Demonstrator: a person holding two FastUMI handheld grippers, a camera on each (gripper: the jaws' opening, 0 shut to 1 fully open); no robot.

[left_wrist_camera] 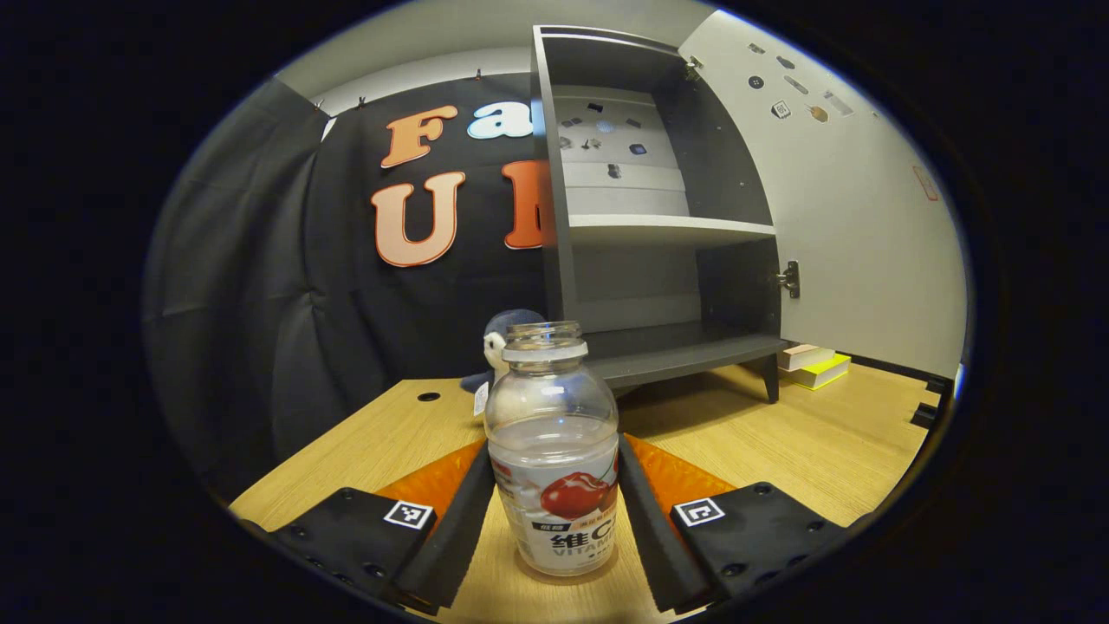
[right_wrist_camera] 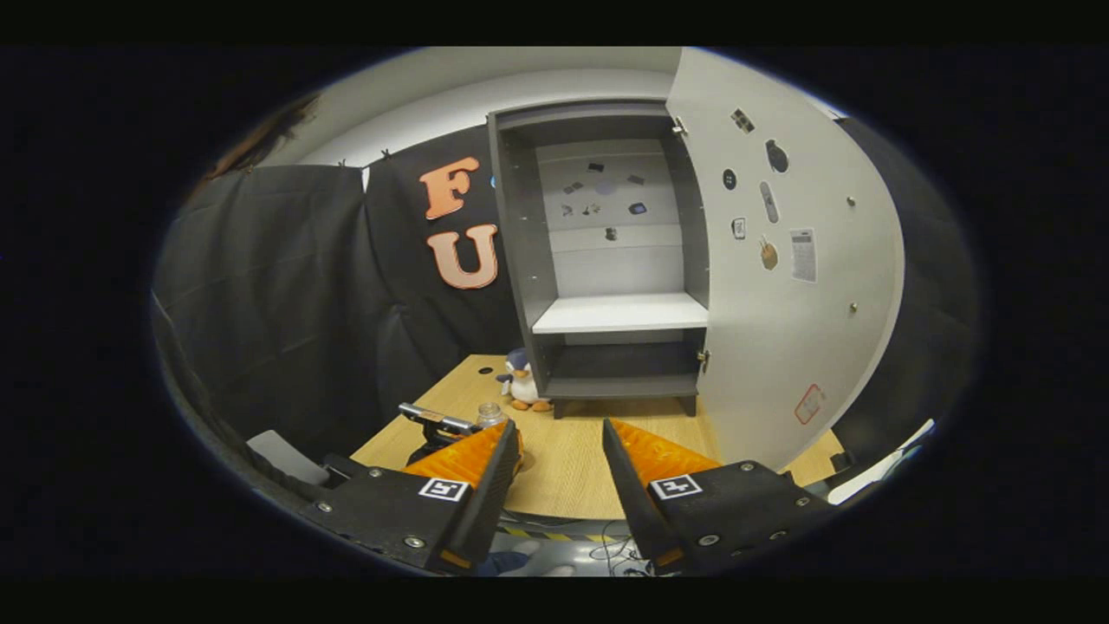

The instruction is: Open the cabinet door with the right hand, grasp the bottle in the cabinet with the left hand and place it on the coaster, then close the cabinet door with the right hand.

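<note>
A clear, capless bottle (left_wrist_camera: 554,451) with a fruit label stands upright on the wooden table (left_wrist_camera: 806,451). My left gripper (left_wrist_camera: 554,446) is shut on it, one black finger against each side. What lies under the bottle's base I cannot make out. Behind it stands the grey cabinet (left_wrist_camera: 650,217) with bare shelves and its white door (left_wrist_camera: 858,217) swung wide open to the right. In the right gripper view my right gripper (right_wrist_camera: 559,429) is open and holds nothing. It hangs back from the table, facing the cabinet (right_wrist_camera: 606,260) and the door (right_wrist_camera: 780,303). The bottle's neck (right_wrist_camera: 491,414) peeks out beside its left finger.
A small penguin toy (left_wrist_camera: 498,342) sits by the cabinet's left foot, just behind the bottle. A yellow and a white book (left_wrist_camera: 814,364) lie under the open door. A cable hole (left_wrist_camera: 428,396) is in the table at the left. Black cloth walls the booth.
</note>
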